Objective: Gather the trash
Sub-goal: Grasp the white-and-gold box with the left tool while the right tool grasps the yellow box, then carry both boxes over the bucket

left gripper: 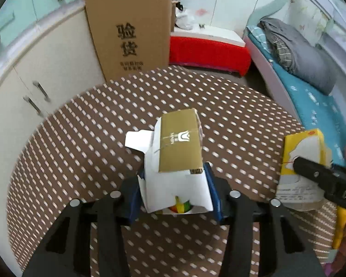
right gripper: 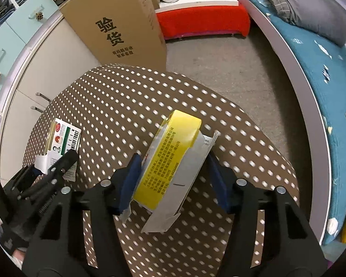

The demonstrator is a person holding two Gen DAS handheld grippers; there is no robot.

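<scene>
So far both pieces of trash are only gripped, not yet binned: near the dotted desk (left gripper: pixel 80 138) centre, the left gripper (left gripper: pixel 173 191) clamps a gold-and-white carton (left gripper: pixel 180 147), the right gripper (right gripper: pixel 173 180) a yellow box (right gripper: pixel 173 157). No bin shows.

The round table's cloth (left gripper: pixel 103 138) was brown with rows of small white dashes. On it, the opened gold-and-white cardboard carton (left gripper: pixel 180 145) bore a pale crest, with rainbow colours at its near end. The flattened yellow-and-white paper box (right gripper: pixel 173 161) carried black print. The tall plain-brown corrugated carton (left gripper: pixel 129 30) had black characters. The low bench (left gripper: pixel 210 53) was red, the bedsheet (right gripper: pixel 311 69) teal with white specks.
</scene>
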